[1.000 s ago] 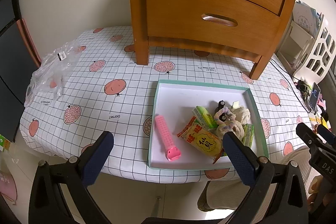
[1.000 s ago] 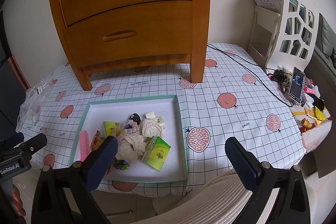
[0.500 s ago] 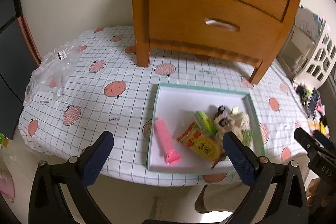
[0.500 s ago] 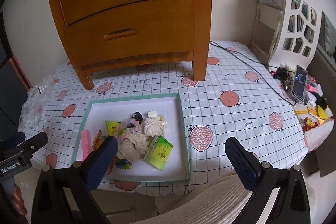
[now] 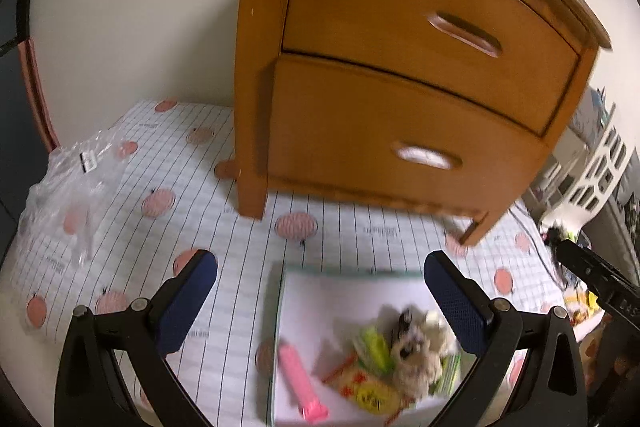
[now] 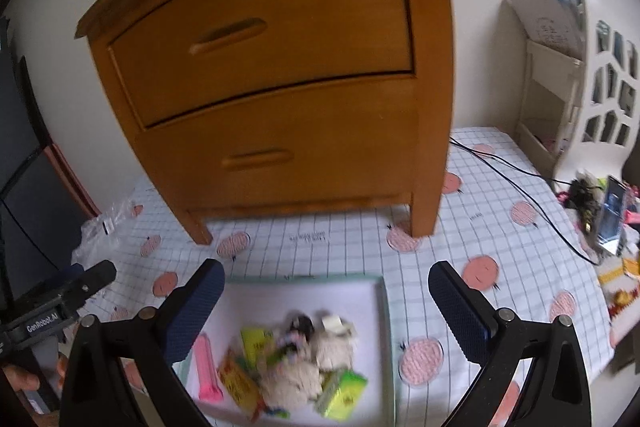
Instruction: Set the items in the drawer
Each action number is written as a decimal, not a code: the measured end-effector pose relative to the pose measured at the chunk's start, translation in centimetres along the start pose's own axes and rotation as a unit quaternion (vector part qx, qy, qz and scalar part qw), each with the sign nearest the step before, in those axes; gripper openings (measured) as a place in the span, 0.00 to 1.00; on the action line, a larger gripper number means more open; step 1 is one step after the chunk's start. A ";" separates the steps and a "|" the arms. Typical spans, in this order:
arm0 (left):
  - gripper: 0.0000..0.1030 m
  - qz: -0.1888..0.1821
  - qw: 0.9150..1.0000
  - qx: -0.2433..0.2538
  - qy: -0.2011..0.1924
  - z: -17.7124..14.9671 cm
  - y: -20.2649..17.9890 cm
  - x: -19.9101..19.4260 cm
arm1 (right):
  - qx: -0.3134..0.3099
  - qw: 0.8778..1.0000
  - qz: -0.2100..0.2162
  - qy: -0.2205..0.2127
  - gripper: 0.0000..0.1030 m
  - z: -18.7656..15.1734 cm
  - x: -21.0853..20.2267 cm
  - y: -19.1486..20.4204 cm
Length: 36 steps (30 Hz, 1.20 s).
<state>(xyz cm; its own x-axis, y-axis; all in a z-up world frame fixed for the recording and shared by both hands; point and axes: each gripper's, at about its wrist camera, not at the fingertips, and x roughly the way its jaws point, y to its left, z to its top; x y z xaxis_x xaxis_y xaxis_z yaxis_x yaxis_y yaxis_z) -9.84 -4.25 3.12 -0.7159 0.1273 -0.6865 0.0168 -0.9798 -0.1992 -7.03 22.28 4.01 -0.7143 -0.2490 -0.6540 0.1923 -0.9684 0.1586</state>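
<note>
Two drawers face you in the wooden nightstand — the upper drawer and the lower drawer, both pushed in flush, each with a slot handle. The nightstand stands on the table's checked cloth printed with pink fruit.

Just in front of it lies the shallow tray with a pale green rim, holding your items in a blurred heap: a pink hair roller apart at the tray's left side, a yellow and red snack packet, a green packet, and cream lace scrunchies piled together. A small dark item sits on top of the pile; you cannot tell what it is.

Your left gripper hangs above the tray's near-left part, its blue-padded fingers spread wide with nothing between them. Your right gripper hangs over the tray too, fingers likewise wide apart and holding nothing.

Further out, a crumpled clear plastic bag rests on the cloth at the left, a black cable trails over the right side, and a white lattice shelf stands beyond.
</note>
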 end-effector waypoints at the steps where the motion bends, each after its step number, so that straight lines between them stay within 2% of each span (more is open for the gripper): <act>1: 1.00 -0.007 1.000 -0.003 0.000 0.7 0.3 0.4 | -0.002 1.000 -0.003 -0.001 1.00 0.8 0.6 -0.2; 4: 1.00 -0.007 1.000 -0.018 0.001 3.2 1.5 2.1 | -0.007 1.000 -0.002 -0.009 1.00 3.1 1.9 -0.7; 11: 1.00 -0.019 0.999 -0.022 -0.025 8.0 3.0 4.5 | 0.001 1.000 0.013 -0.019 1.00 7.0 4.6 -2.4; 14: 1.00 -0.028 0.999 -0.014 -0.015 9.6 3.1 5.7 | 0.009 1.000 0.018 -0.020 1.00 8.7 5.7 -3.3; 19: 1.00 -0.017 1.000 -0.014 -0.010 11.0 3.4 7.2 | 0.002 1.000 0.019 -0.015 1.00 10.9 7.7 -4.7; 29: 1.00 -0.096 0.995 -0.007 0.005 12.6 3.2 9.5 | -0.009 0.998 0.055 0.007 1.00 14.0 11.9 -6.1; 36: 1.00 -0.118 0.993 -0.006 0.009 13.4 3.4 9.7 | -0.037 0.997 0.067 0.017 1.00 15.2 13.7 -4.8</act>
<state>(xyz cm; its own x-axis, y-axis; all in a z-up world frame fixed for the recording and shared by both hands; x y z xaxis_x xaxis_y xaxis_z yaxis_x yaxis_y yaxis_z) -26.11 -8.46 5.14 -0.6887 0.3567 -0.6313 -0.1418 -0.9201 -0.3652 -27.97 23.34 5.51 -0.6558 -0.3748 -0.6553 0.3353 -0.9223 0.1920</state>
